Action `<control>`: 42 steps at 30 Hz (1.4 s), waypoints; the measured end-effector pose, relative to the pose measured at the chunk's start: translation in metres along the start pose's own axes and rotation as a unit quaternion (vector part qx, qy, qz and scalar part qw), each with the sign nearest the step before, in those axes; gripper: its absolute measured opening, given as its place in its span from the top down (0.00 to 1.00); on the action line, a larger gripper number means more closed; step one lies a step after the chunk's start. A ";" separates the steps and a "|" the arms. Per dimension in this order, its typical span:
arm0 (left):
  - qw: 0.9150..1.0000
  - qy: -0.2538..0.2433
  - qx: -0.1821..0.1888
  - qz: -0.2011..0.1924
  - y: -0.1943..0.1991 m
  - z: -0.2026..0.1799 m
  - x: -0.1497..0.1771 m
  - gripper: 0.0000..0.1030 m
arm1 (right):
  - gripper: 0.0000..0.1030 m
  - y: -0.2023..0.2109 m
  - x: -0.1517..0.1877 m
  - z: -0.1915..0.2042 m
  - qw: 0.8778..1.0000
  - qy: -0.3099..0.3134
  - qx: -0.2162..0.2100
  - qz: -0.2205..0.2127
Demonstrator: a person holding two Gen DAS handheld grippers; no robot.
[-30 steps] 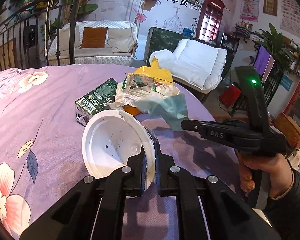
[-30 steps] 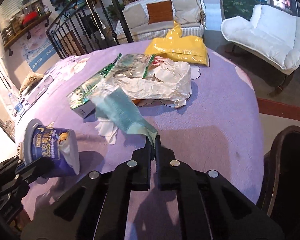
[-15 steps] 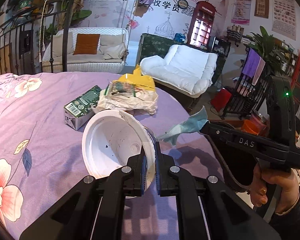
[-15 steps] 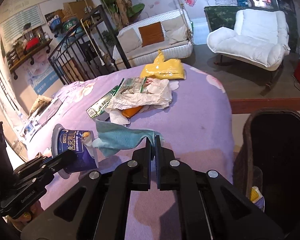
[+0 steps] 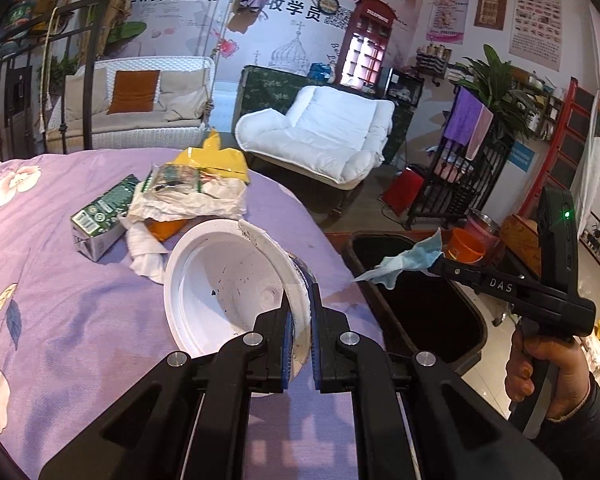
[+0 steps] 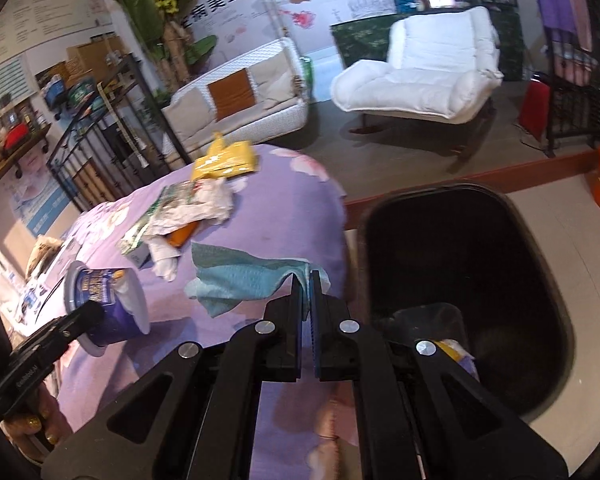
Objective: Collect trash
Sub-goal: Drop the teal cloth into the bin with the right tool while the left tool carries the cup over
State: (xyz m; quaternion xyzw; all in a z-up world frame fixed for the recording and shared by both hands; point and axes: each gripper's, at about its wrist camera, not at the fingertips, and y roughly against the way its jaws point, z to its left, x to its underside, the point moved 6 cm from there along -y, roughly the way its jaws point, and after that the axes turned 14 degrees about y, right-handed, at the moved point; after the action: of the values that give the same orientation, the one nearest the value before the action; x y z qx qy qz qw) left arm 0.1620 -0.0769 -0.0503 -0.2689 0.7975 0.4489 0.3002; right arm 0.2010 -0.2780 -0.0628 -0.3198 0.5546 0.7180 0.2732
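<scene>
The right gripper (image 6: 308, 280) pinches a corner of a blue paper napkin (image 6: 240, 280) between its fingers, pressed tight together. The napkin is thin, soft and crinkly. It hangs out to the left of the fingers, over the edge of the bed (image 6: 292, 208). The black trash bin (image 6: 460, 264) sits on the floor just to the right of the fingers, its mouth wide and dark, with a bit of yellow and purple trash low inside. In the left wrist view the napkin (image 5: 404, 260) is already out over the bin (image 5: 420, 304). So I think the next move is a short one: swing a little more over the hole, then let go. The right hand is much nearer the bin than the left.

The left gripper (image 5: 300, 304) pinches the rim of a round yogurt cup (image 5: 228, 284). One finger is inside the cup and one outside. The cup is white and smooth inside, with little dark specks, and blue on its outer wall. It lies tipped on its side, mouth toward the camera. The bin is to its right, past the bed edge.

Farther back on the purple flowered bed cover lie a green carton (image 5: 100, 216), crumpled white paper (image 5: 188, 200) and a shiny yellow bag (image 5: 216, 160), all close together in one pile. Those look left to pick up.
</scene>
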 end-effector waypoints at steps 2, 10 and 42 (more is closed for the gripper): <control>1.000 -0.003 0.009 0.005 -0.002 -0.006 0.002 0.92 | 0.95 0.006 0.005 -0.017 1.000 -0.012 0.017 0.001; 0.999 -0.033 0.032 0.017 -0.011 -0.035 0.010 0.92 | 0.95 0.017 0.035 -0.082 0.993 -0.052 0.099 0.023; 0.980 -0.085 0.137 0.120 -0.082 -0.133 0.043 0.92 | 0.23 0.028 0.063 -0.116 0.982 -0.083 0.169 0.031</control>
State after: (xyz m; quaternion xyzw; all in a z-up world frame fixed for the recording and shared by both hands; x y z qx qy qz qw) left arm 0.1584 -0.2376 -0.0712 -0.0882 0.8493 0.3899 0.3448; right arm 0.1578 -0.3951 -0.1141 -0.1909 0.6532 0.6460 0.3459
